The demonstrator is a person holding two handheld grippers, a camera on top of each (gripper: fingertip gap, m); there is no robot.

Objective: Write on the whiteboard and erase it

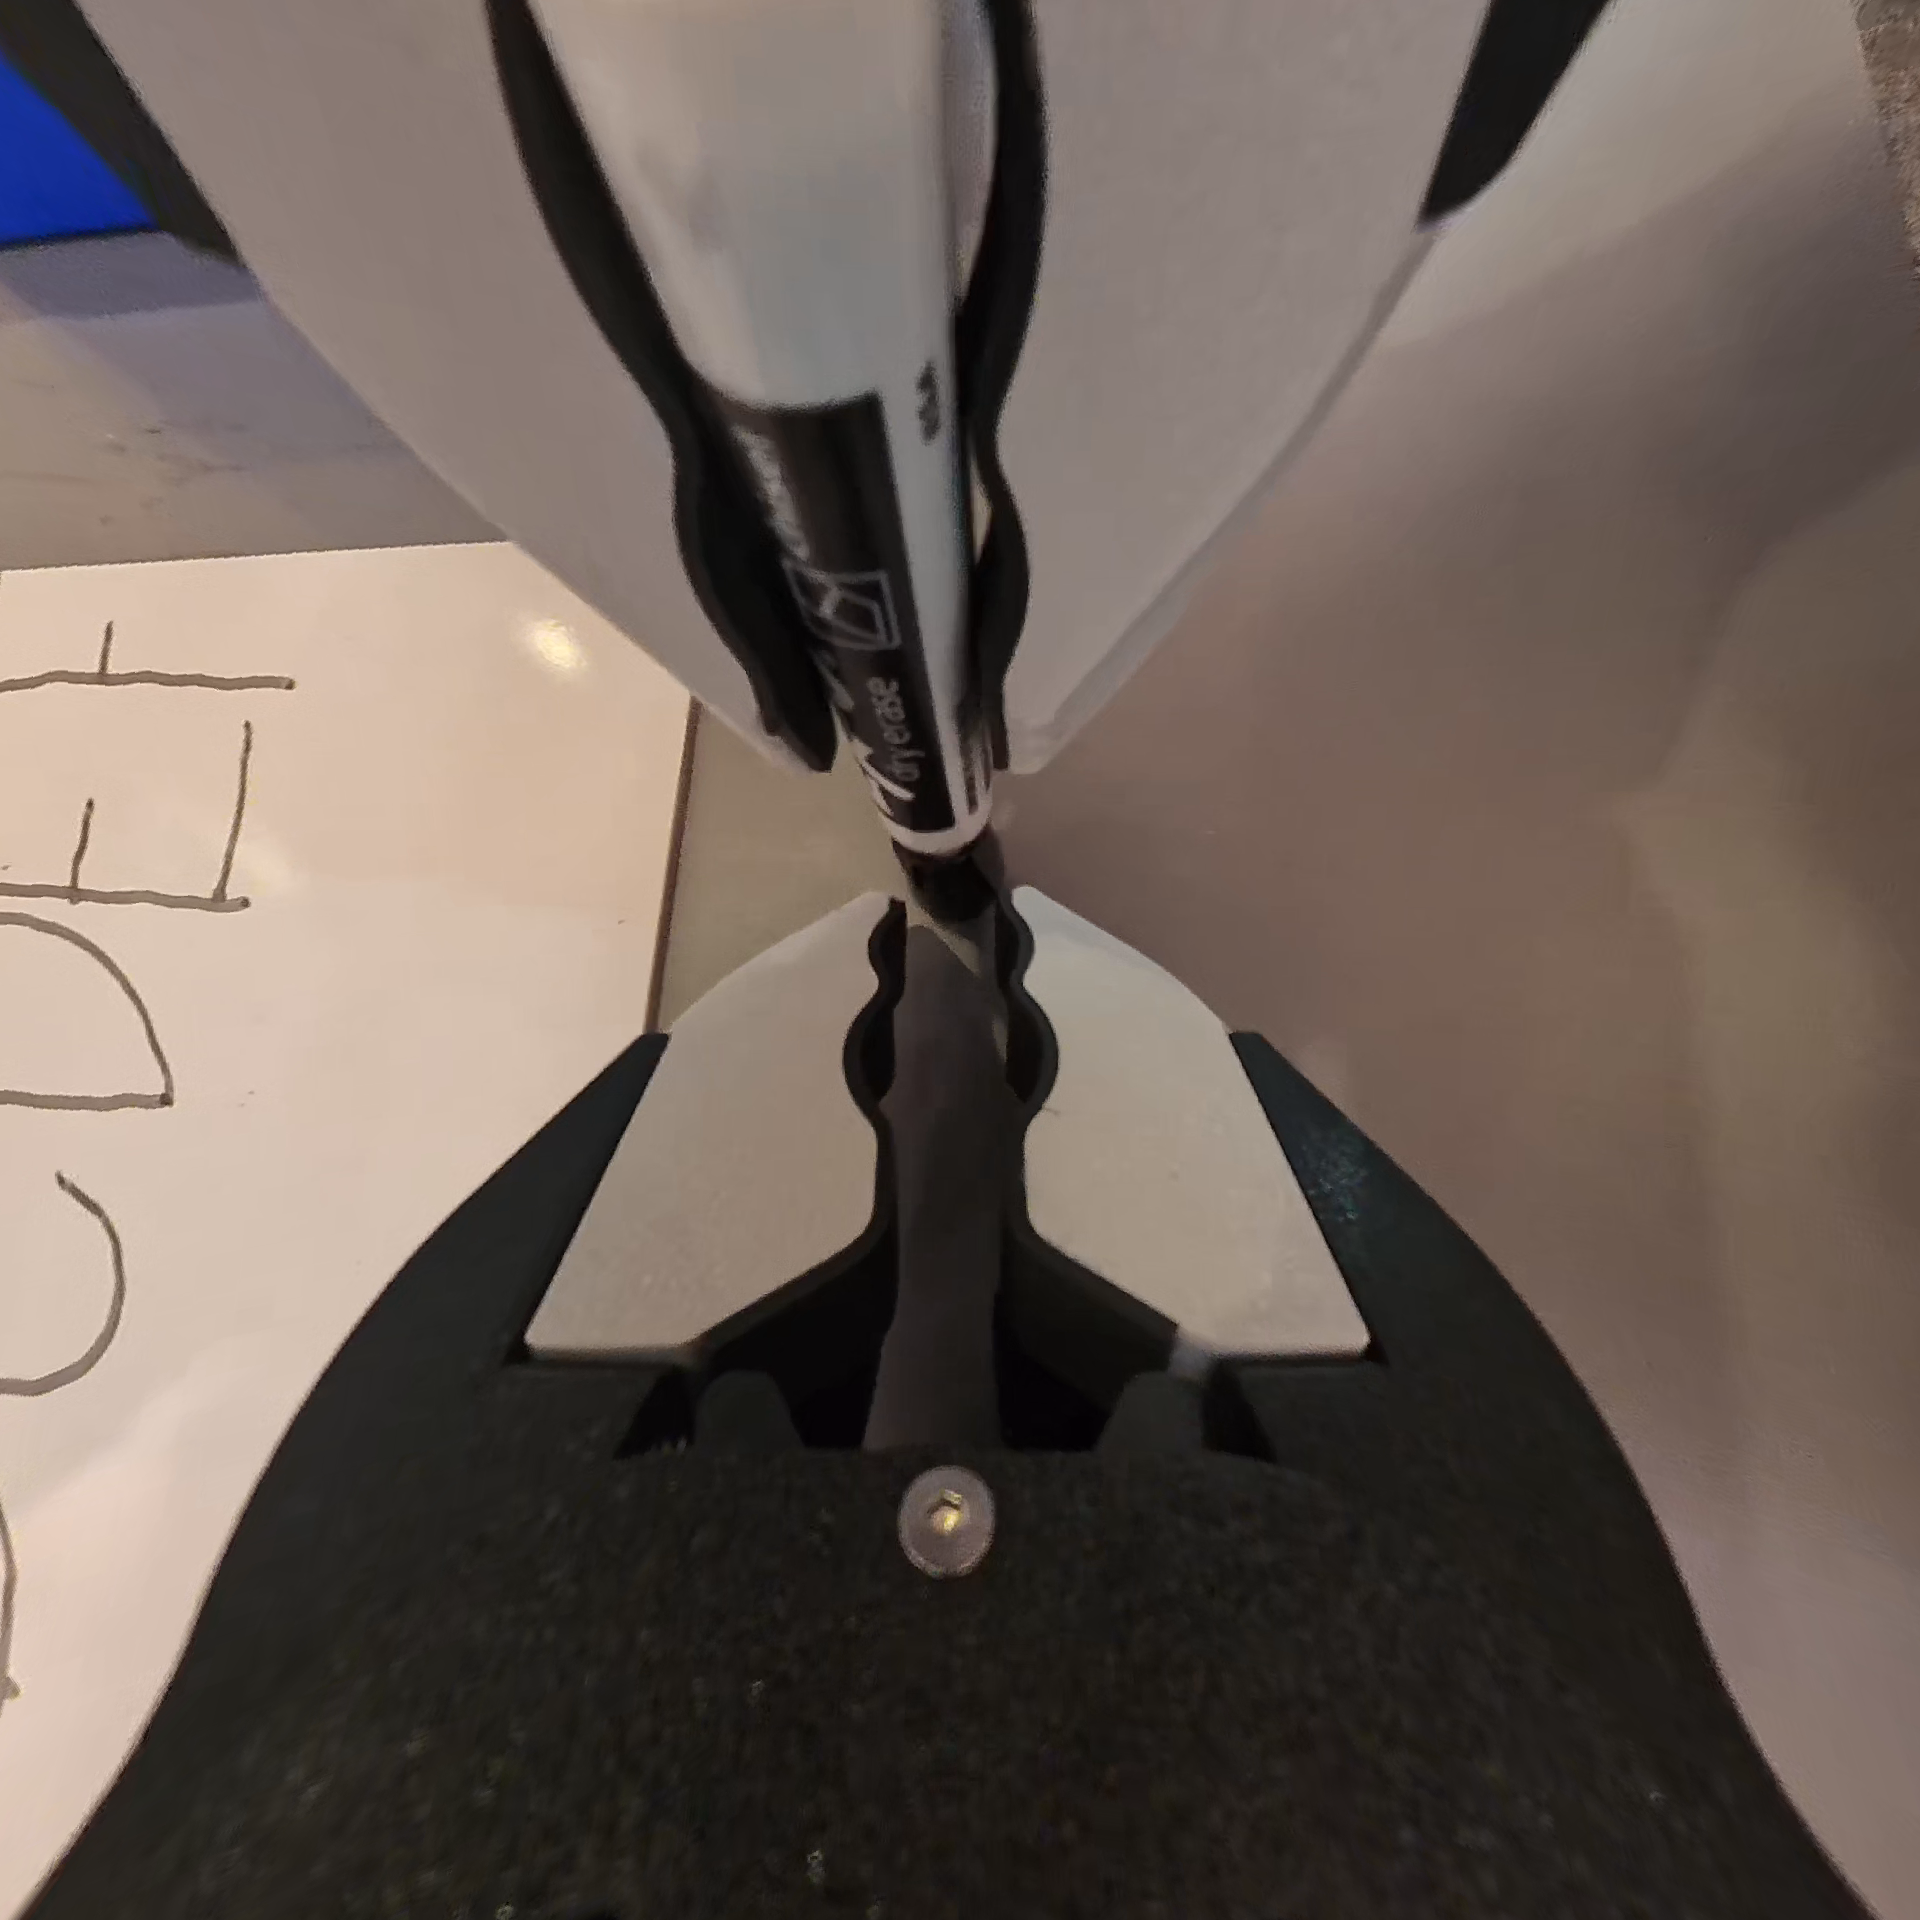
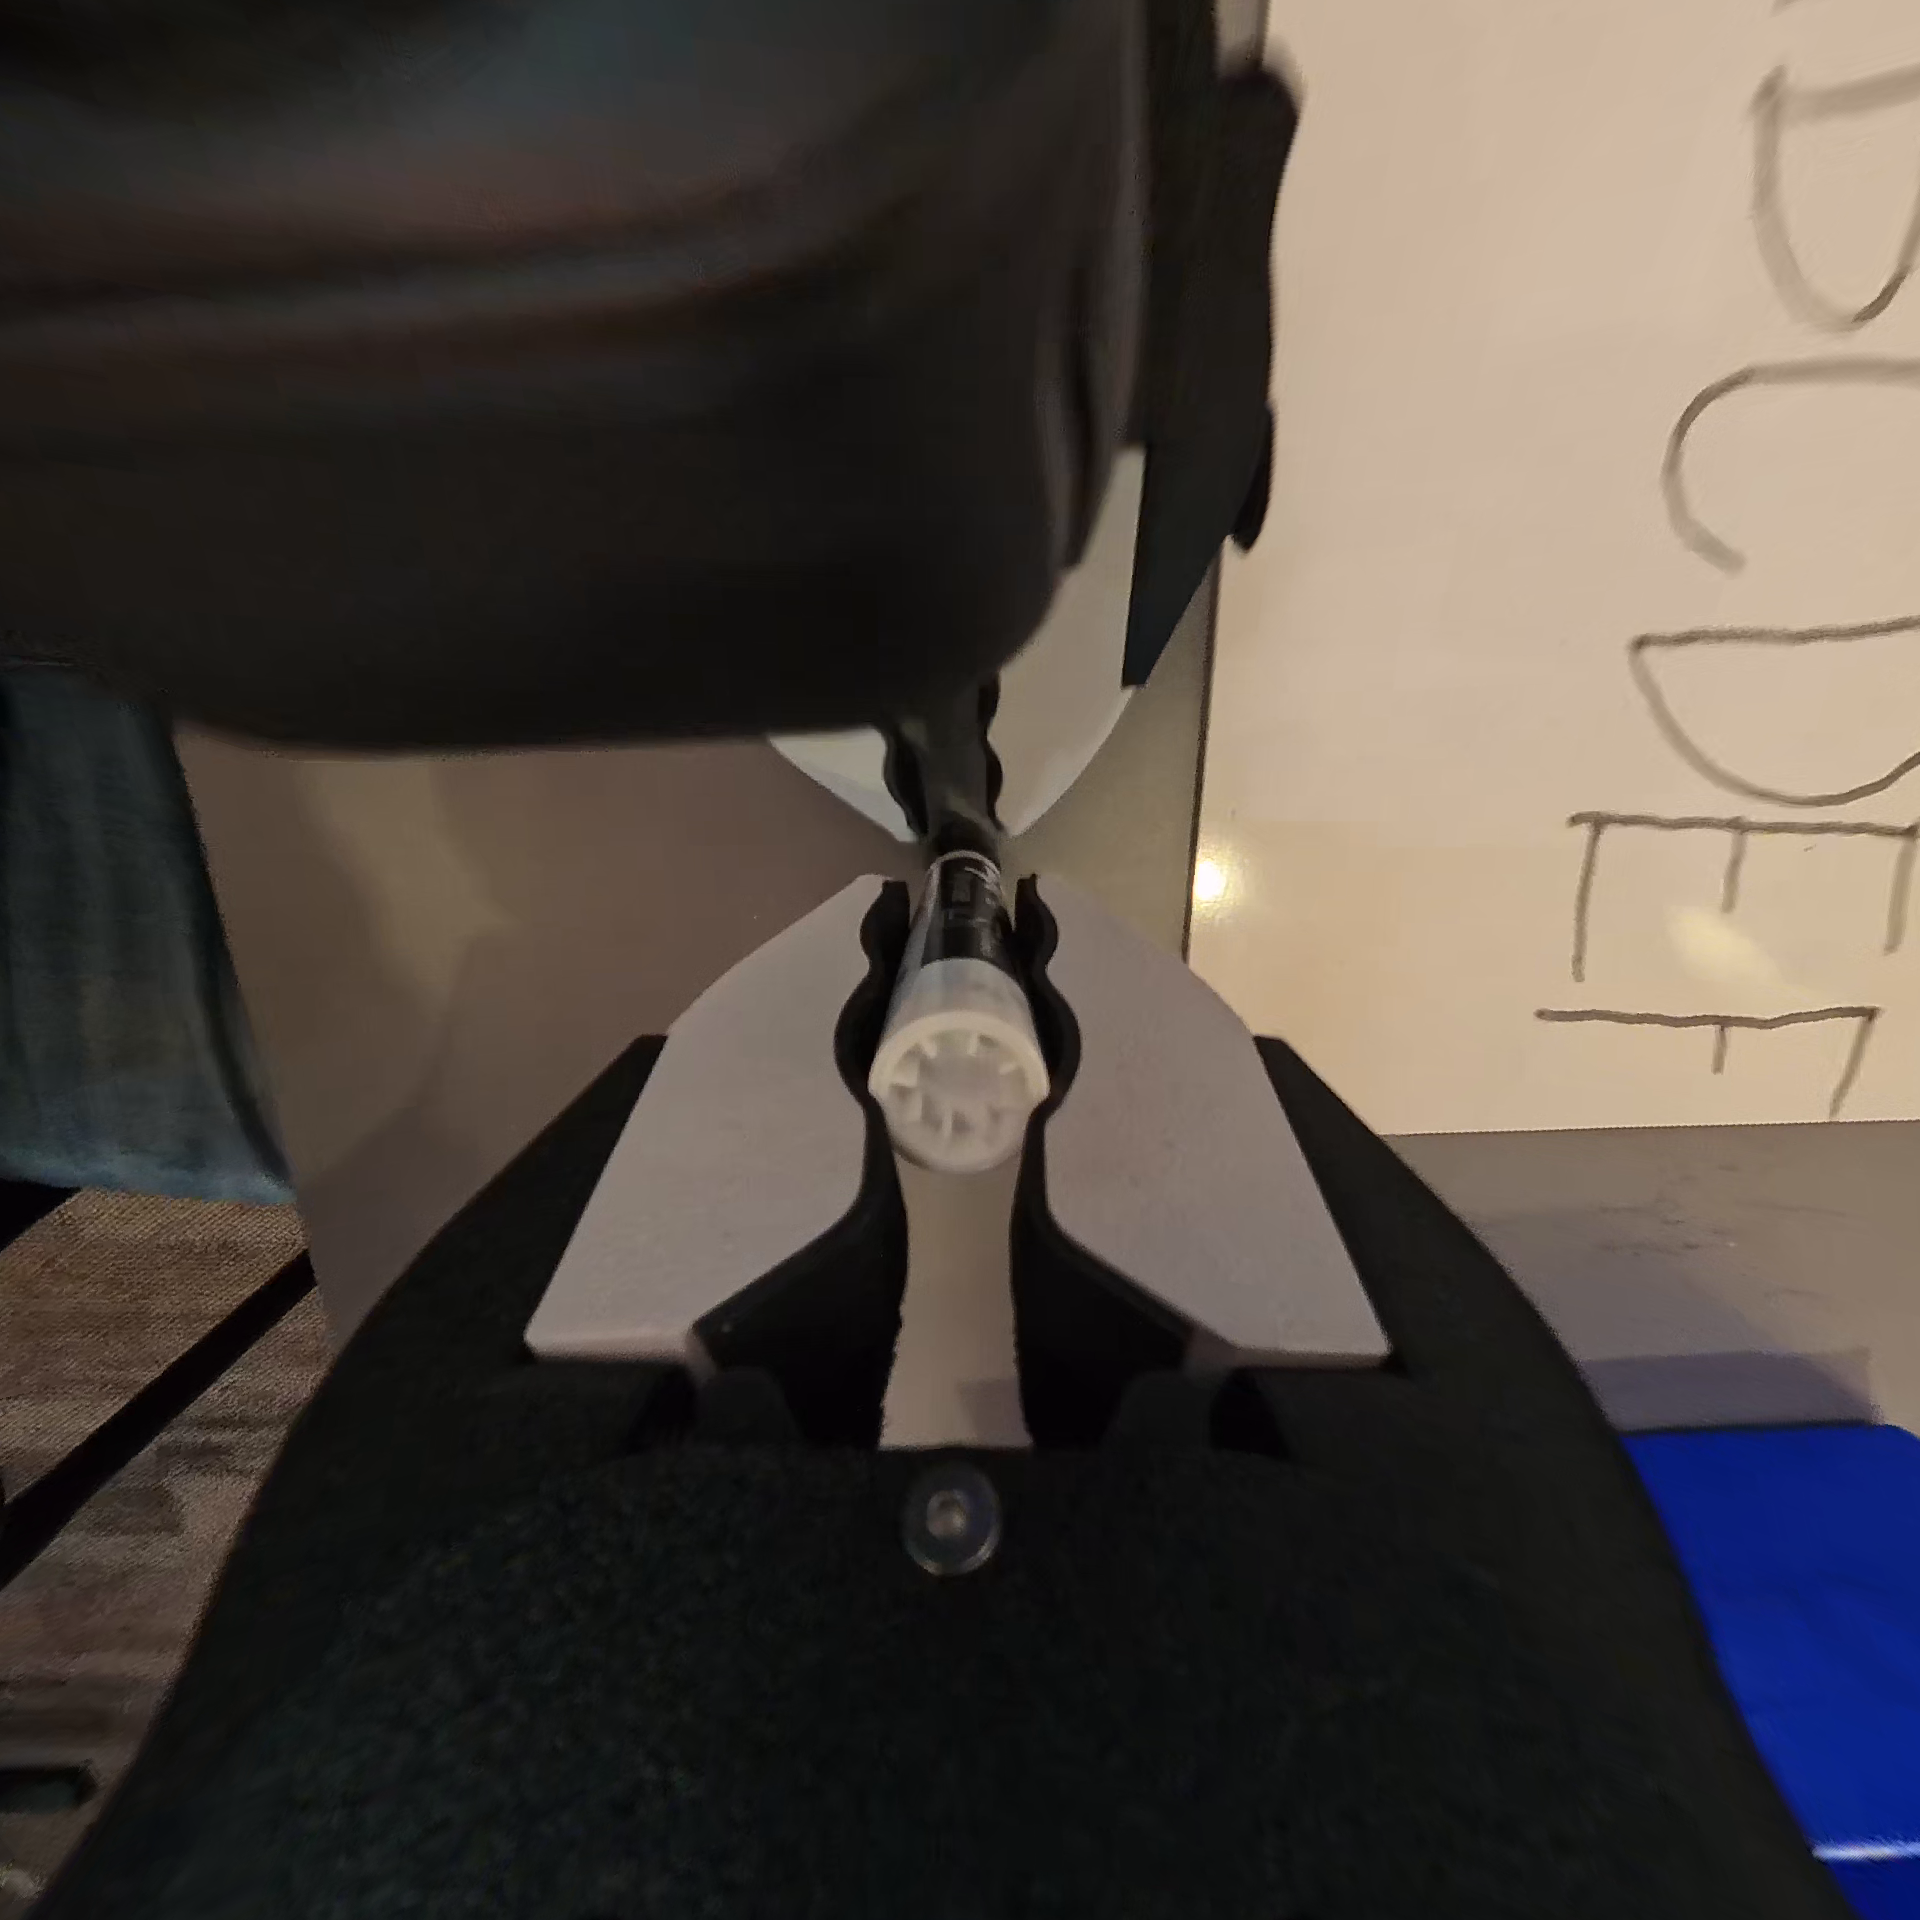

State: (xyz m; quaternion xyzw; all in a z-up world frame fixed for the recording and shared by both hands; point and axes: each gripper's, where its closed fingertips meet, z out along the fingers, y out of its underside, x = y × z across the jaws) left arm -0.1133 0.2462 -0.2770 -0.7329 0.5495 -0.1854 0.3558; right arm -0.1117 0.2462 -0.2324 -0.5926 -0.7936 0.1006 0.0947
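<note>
1. Right gripper (image 2: 961,894) clamped on marker (image 2: 956,1060), white butt end facing back between its fingers.
2. Left gripper (image 1: 951,904) nose to nose with it, clamped on a dark cap (image 1: 935,1143); marker tip at the cap mouth, seating not visible.
3. Whiteboard (image 1: 364,1039) flat on worktop (image 2: 1558,1247), left of left gripper, right of right gripper; already written on.
4. Likely step: recapping before erasing. Keep barrel and cap on one line, push straight together, no twisting; release only one side once seated.
5. Blue object (image 2: 1766,1558) beside right gripper base; possibly the eraser, cannot tell.
</note>
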